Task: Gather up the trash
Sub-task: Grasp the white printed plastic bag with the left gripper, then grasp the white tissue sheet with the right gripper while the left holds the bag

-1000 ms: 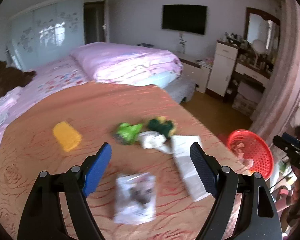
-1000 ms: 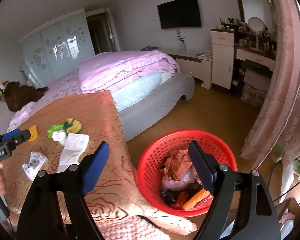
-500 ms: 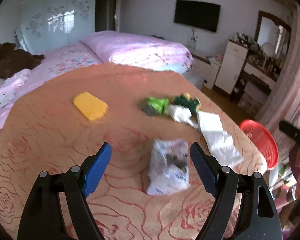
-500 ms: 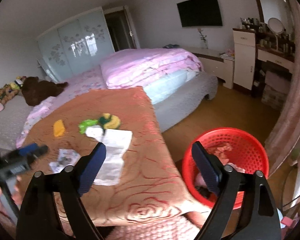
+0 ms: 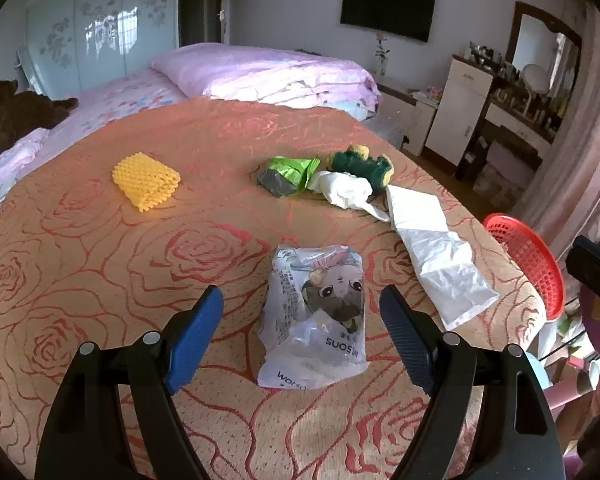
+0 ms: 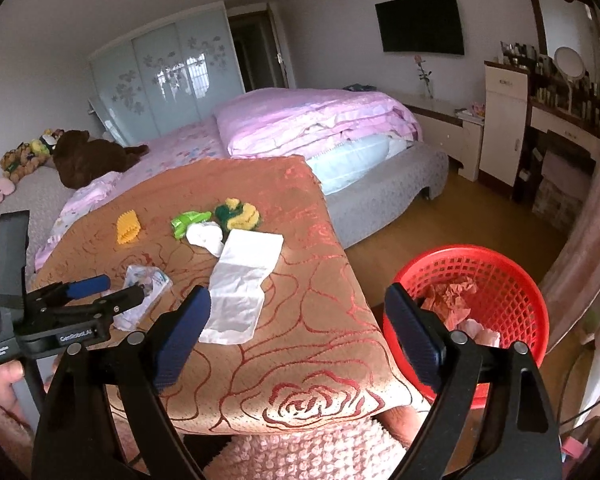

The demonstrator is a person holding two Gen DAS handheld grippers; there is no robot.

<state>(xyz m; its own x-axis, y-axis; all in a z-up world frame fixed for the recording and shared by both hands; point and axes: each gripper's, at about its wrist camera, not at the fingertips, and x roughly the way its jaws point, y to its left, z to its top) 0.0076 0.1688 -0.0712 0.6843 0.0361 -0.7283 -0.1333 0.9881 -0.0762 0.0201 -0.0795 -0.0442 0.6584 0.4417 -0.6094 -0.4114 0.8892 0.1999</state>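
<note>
Trash (image 5: 315,316) litters the rose-patterned orange cloth (image 5: 100,264) — pink bed (image 6: 300,128) behind, both claws wide, empty.

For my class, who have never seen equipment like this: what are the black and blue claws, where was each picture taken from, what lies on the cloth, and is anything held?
A person holds a two-finger clamp in each hand; each carries a camera looking along its fingers. One picture comes from the left gripper, one from the right gripper. Both are open and hold nothing. On the rose-patterned cloth lie a printed plastic bag, directly before the left gripper, a white plastic sheet, a crumpled tissue, a green wrapper, a green-and-yellow scrubber and a yellow foam net. A red basket on the floor already contains trash.
</note>
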